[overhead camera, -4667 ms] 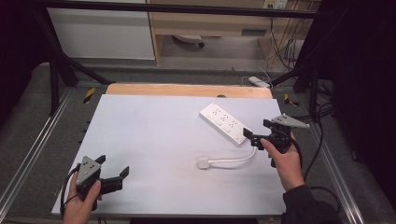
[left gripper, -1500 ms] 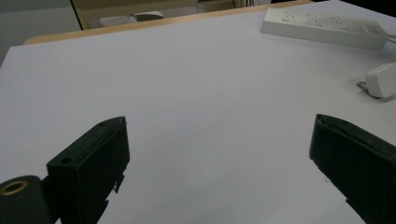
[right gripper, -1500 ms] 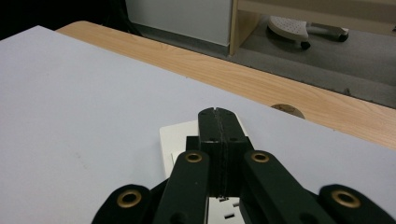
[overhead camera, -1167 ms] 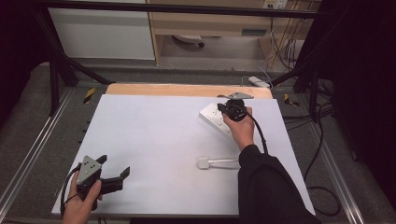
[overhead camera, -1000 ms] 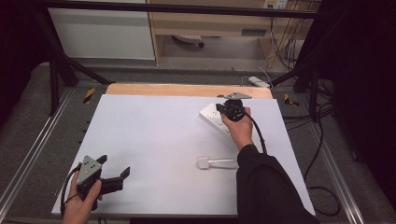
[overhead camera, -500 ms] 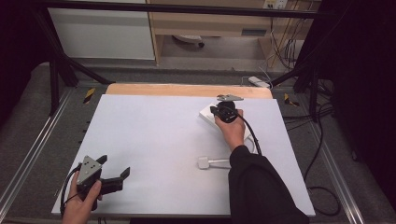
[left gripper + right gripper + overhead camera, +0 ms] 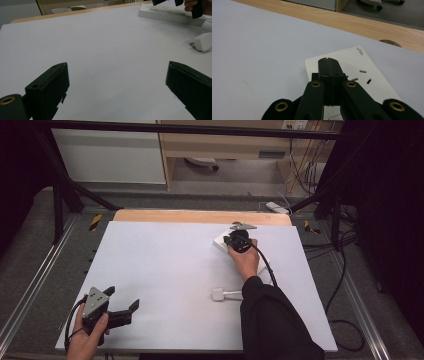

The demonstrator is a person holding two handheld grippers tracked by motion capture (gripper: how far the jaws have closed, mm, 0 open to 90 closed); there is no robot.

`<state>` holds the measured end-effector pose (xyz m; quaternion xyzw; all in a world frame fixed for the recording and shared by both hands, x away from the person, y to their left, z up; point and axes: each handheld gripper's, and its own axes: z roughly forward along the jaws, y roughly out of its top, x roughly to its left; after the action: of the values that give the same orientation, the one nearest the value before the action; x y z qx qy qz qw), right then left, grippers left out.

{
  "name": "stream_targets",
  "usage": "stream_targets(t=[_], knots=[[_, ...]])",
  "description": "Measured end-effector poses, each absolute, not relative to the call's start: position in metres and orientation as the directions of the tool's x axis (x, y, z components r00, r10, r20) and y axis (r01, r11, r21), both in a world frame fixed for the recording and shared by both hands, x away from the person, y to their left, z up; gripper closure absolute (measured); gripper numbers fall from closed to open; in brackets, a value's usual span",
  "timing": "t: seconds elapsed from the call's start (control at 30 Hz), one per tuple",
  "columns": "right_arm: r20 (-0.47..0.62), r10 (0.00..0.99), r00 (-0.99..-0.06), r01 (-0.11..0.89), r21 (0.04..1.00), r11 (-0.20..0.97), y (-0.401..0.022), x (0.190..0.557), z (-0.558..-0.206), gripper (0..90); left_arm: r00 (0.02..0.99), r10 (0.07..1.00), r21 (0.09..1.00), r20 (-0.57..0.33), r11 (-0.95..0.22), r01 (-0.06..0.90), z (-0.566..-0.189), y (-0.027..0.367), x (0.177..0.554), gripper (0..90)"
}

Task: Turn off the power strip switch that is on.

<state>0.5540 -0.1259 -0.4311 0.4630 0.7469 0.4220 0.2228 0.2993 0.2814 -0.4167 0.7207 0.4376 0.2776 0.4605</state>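
Note:
A white power strip [image 7: 220, 243] lies slantwise at the table's back right, largely covered by the right hand. Its white plug [image 7: 218, 294] rests nearer the front, with its cable [image 7: 233, 293] running under the sleeve. My right gripper [image 7: 234, 240] is shut with nothing between its jaws. In the right gripper view the right gripper [image 7: 328, 60] points down at the power strip [image 7: 364, 85], next to a socket's slots; contact cannot be told. My left gripper [image 7: 121, 299] rests open at the front left. In its own view the left gripper [image 7: 117, 66] faces bare table, with the power strip [image 7: 170, 15] and plug [image 7: 203, 41] far off.
The white table top [image 7: 165, 270] has a wooden strip [image 7: 200, 216] along its back edge. Metal rails run down both sides, and black cables [image 7: 345, 285] hang off the right side. A cabinet and shelf stand behind the table.
The right hand has slid left along the power strip towards its far end and sunk a little, its gripper still shut. The left gripper has kept still.

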Motion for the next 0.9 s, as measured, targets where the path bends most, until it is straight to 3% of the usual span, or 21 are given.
stream_targets(t=[0.9], knots=[[0.054, 0.885, -0.462, 0.524, 0.822, 0.223, -0.1175, 0.5603, -0.4384, 90.0, 0.468, 0.884, 0.907, -0.003, -0.195, 0.373, -0.4166, 0.2817, 0.2993, 4.8]])
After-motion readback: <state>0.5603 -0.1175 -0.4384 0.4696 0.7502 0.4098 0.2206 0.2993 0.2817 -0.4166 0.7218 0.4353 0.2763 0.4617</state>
